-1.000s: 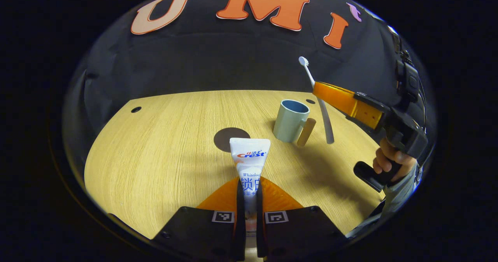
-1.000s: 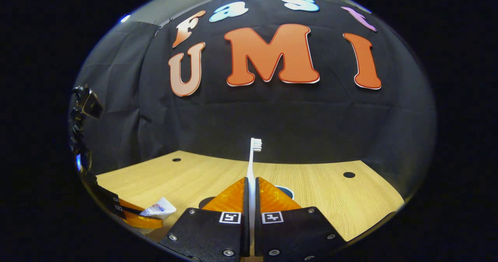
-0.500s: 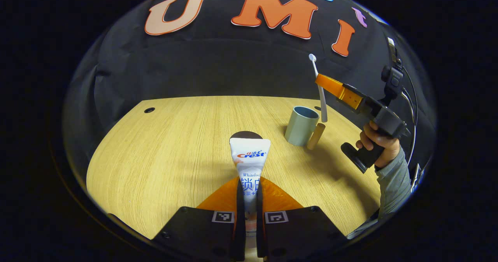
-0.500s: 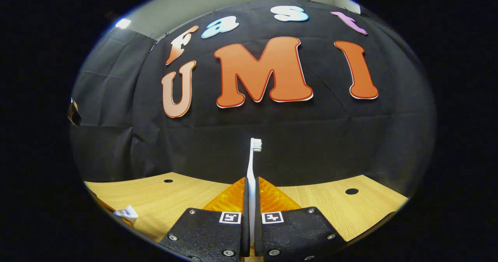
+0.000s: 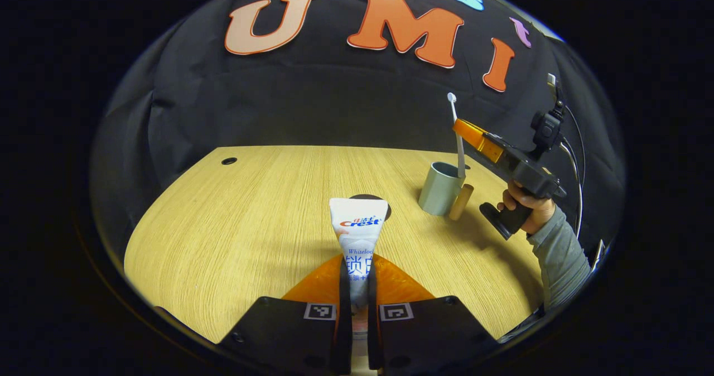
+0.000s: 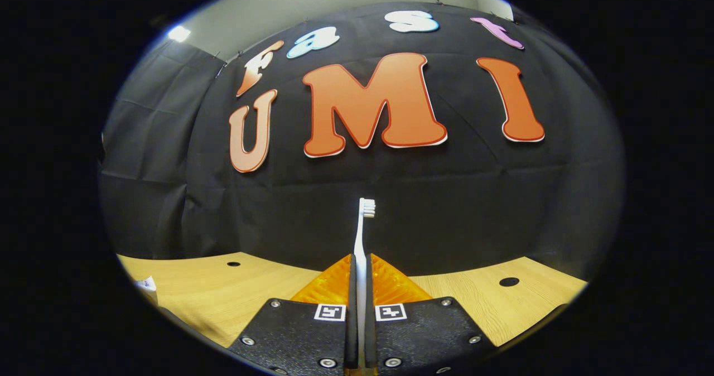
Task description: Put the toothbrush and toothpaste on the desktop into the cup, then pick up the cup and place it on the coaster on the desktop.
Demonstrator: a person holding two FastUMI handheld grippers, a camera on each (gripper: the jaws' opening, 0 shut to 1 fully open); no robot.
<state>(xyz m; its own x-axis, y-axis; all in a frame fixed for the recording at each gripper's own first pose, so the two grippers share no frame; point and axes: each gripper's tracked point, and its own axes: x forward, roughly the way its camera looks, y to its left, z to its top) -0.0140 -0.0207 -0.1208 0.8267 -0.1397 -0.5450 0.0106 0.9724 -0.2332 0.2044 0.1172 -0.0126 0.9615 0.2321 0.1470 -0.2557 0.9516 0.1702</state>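
Fingers of the left gripper (image 5: 357,287) clamped on the toothpaste (image 5: 357,231), tube sticking forward past the tips, above the desk (image 5: 240,220); coaster (image 5: 381,204) just beyond the tube's far end. Fingers of the right gripper (image 6: 360,287) pinched on the toothbrush (image 6: 362,225), bristles up ahead of the tips. From the left gripper view, the brush's lower end dips into the cup (image 5: 440,189), well off to the right of the left fingers, with a hand (image 5: 527,206) on the right gripper's grip.
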